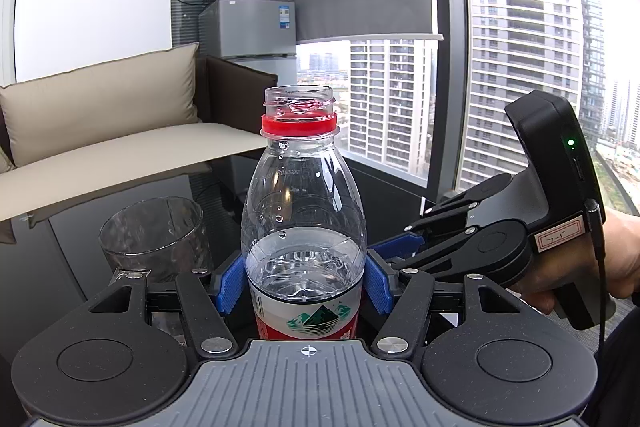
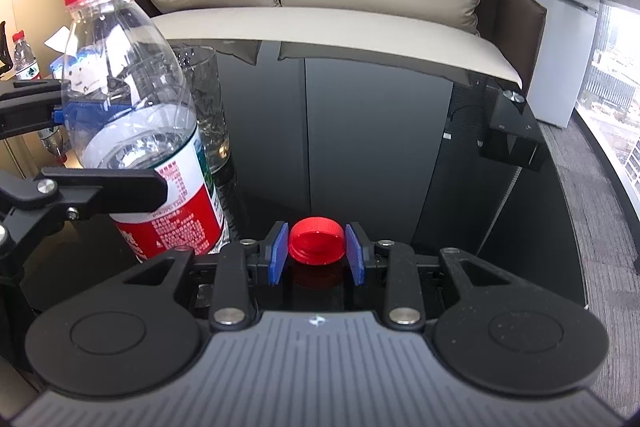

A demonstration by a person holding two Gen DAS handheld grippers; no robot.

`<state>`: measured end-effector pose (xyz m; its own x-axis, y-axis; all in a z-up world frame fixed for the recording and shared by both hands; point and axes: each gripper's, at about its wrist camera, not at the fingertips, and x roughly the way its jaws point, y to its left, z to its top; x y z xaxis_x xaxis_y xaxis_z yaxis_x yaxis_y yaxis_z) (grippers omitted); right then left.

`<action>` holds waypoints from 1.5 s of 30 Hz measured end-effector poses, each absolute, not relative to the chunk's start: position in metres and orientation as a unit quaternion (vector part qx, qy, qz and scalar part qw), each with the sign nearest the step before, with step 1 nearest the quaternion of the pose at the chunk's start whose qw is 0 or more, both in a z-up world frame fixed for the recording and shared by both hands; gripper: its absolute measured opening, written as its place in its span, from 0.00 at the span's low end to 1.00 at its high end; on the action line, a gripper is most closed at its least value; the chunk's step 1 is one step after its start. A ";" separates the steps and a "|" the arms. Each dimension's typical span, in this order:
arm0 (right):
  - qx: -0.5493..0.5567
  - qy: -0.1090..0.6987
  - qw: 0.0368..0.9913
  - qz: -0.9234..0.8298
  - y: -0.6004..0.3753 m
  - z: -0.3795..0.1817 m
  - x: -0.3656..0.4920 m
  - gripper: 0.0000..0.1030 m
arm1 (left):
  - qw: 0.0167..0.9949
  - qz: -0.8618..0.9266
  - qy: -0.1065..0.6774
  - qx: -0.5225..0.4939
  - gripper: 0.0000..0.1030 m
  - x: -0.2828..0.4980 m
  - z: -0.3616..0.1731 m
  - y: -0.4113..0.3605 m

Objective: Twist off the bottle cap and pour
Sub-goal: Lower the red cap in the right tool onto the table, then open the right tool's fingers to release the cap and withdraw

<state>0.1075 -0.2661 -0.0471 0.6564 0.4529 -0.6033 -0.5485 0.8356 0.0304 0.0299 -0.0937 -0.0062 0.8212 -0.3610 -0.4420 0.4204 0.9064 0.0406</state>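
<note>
A clear water bottle (image 1: 304,211) with a red-and-white label stands open, a red ring at its neck, about half full. My left gripper (image 1: 305,285) is shut on the bottle's body with its blue pads. The bottle also shows at left in the right wrist view (image 2: 132,99). My right gripper (image 2: 317,253) is low over the black table with the red cap (image 2: 317,241) between its blue pads; small gaps show on both sides of the cap. An empty clear glass (image 1: 154,239) stands just left of and behind the bottle.
The glossy black table (image 2: 380,147) ends at a beige sofa (image 2: 360,15) with cushions behind. A fridge with a microwave (image 1: 248,23) stands at the back. Windows run along the right. Another bottle (image 2: 24,57) stands far left.
</note>
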 end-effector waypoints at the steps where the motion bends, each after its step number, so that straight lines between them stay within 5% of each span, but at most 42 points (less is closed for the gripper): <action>1: -0.078 0.307 0.907 0.278 -0.266 -0.047 0.107 0.32 | 0.952 -0.205 0.217 0.068 0.56 0.030 -0.006 -0.094; 19: -0.078 0.333 0.899 0.274 -0.263 -0.055 0.108 0.33 | 0.952 -0.206 0.218 0.067 0.56 0.030 -0.007 -0.091; 23: -0.077 0.333 0.900 0.272 -0.263 -0.056 0.108 0.45 | 0.952 -0.205 0.218 0.068 0.56 0.029 -0.007 -0.092; 45: -0.068 0.330 0.902 0.268 -0.264 -0.056 0.109 0.59 | 0.951 -0.205 0.220 0.065 0.56 0.030 -0.004 -0.091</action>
